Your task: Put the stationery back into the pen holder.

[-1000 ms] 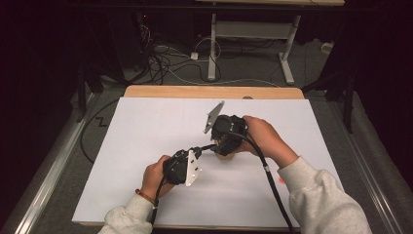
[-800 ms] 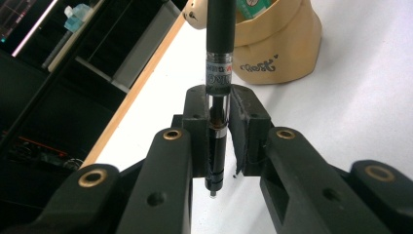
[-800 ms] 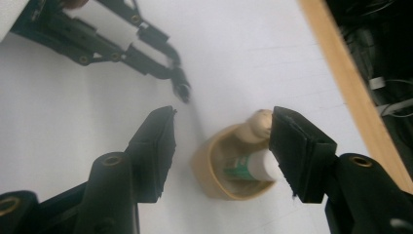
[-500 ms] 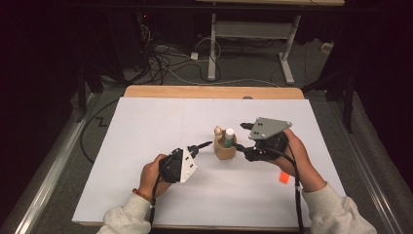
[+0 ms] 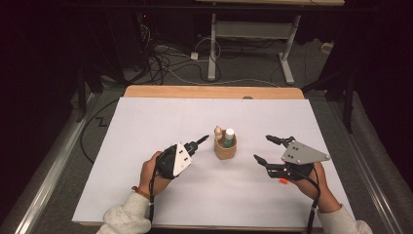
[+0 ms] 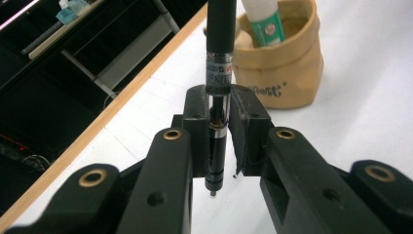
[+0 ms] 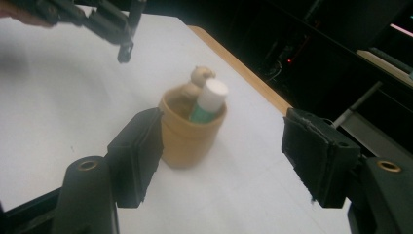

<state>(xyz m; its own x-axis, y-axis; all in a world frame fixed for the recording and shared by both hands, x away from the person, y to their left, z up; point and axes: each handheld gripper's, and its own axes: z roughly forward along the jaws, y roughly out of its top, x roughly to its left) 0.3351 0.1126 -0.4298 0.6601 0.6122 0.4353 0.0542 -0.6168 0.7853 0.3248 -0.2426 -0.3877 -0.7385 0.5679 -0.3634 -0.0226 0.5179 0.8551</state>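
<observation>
The left tool (image 6: 216, 122) is clamped tight on a black pen (image 6: 219, 73), its jaws pressed against the barrel about midway, with the pen's far end pointing towards a small tan paper cup (image 5: 226, 147) that stands near the middle of the white surface (image 5: 146, 122). Seen from above, the left tool (image 5: 197, 142) sits just to the left of the cup, the pen (image 5: 199, 141) aimed at it but not yet over the rim.

Two things already stand in the cup — a white-capped tube with a green label (image 5: 229, 137) and a small beige piece (image 5: 218, 132) beside it, which is too blurred to name. So, by the look of it, part of the filling is done.

The right tool (image 5: 268, 149) rests on the surface to the right of the cup, apart from it. Its jaws have just been opening and now stand wide, with nothing pressed between them; in the right gripper view the cup (image 7: 192, 129) lies beyond the pads (image 7: 139, 151), not gripped.

What seems left is the pen — it has to be brought over the cup, tipped upright and dropped in beside the other two.
</observation>
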